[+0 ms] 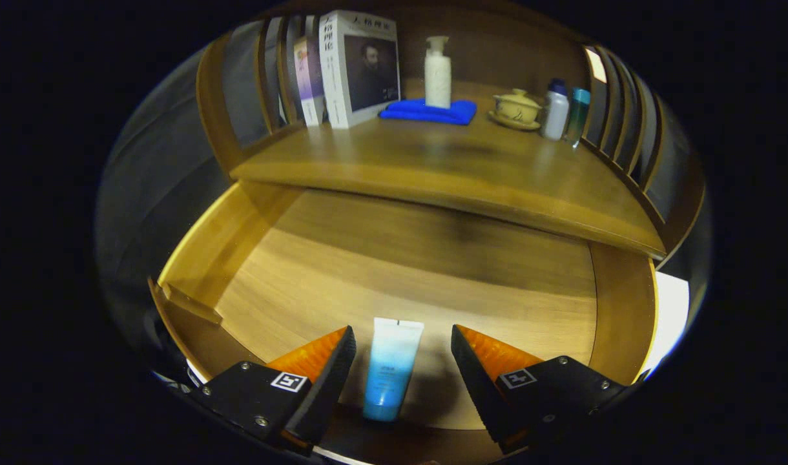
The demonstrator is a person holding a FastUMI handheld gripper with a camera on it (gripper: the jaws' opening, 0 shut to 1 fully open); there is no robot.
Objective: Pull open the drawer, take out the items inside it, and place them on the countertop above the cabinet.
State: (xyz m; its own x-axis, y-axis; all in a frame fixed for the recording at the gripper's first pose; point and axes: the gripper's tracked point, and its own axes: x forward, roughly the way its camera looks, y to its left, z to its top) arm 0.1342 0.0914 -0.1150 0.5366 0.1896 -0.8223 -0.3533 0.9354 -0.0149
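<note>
The wooden drawer (239, 239) stands pulled out below the countertop (445, 168). A blue and white tube (391, 369) lies on the drawer floor near its front wall, cap end toward me. My gripper (404, 342) hovers over it, open, with the tube between the two fingers and a gap on each side. Neither finger touches the tube.
On the countertop stand books (355, 68) at the left, a white pump bottle (437, 72) on a blue cloth (429, 111), a lidded teacup on a saucer (517, 108), and two small bottles (565, 111) at the right. Slatted wooden rails (626, 123) enclose the countertop's sides.
</note>
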